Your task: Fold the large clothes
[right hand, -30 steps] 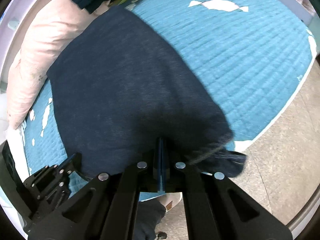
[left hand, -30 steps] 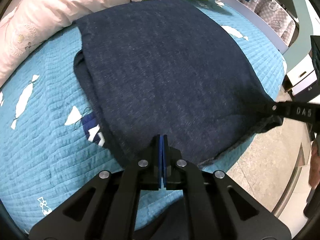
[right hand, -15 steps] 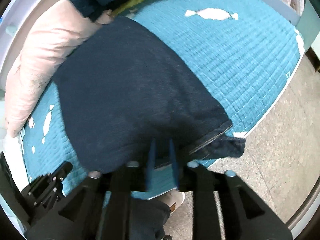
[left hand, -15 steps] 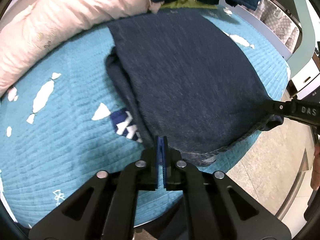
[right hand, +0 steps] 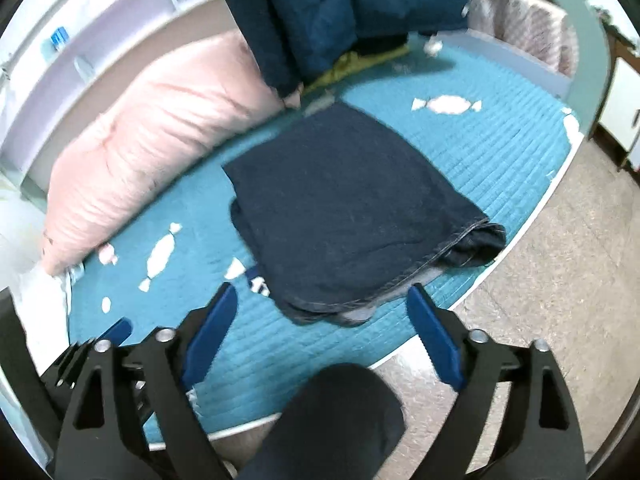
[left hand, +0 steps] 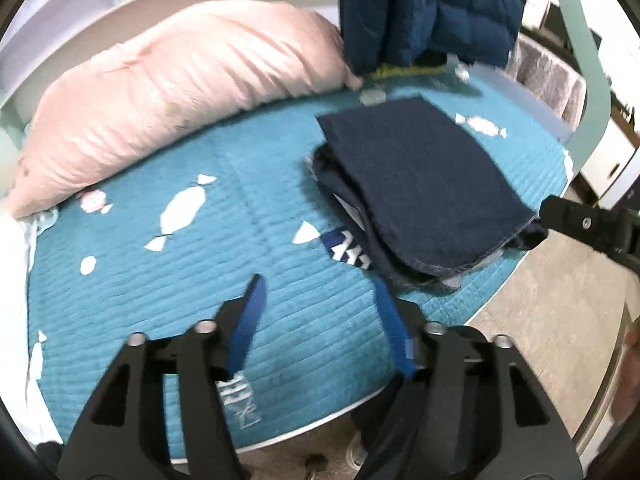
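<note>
A folded dark navy garment (left hand: 424, 184) (right hand: 348, 208) lies on the teal quilted bed cover (left hand: 160, 280) (right hand: 500, 152), near its front edge. One corner (right hand: 480, 244) hangs loosely at the edge. My left gripper (left hand: 320, 300) hovers above the cover, left of the garment's near hem; its jaws are opening and hold nothing. My right gripper (right hand: 320, 304) is raised just before the garment's near hem; its jaws are opening wide with nothing between the pads. In the left wrist view the right gripper's black body (left hand: 588, 224) shows beside the garment's right corner.
A pink pillow (left hand: 180, 96) (right hand: 152, 140) lies along the back left. A dark blue padded jacket (left hand: 432, 8) (right hand: 340, 12) hangs at the back over a yellow-green cloth (right hand: 360, 64). Beige floor (right hand: 560, 300) lies to the right. A dark knee (right hand: 340, 420) sits below.
Both grippers let go of the garment's near hem, opened, and pulled up and back. The garment now lies folded on the cover and looks smaller in both views.
</note>
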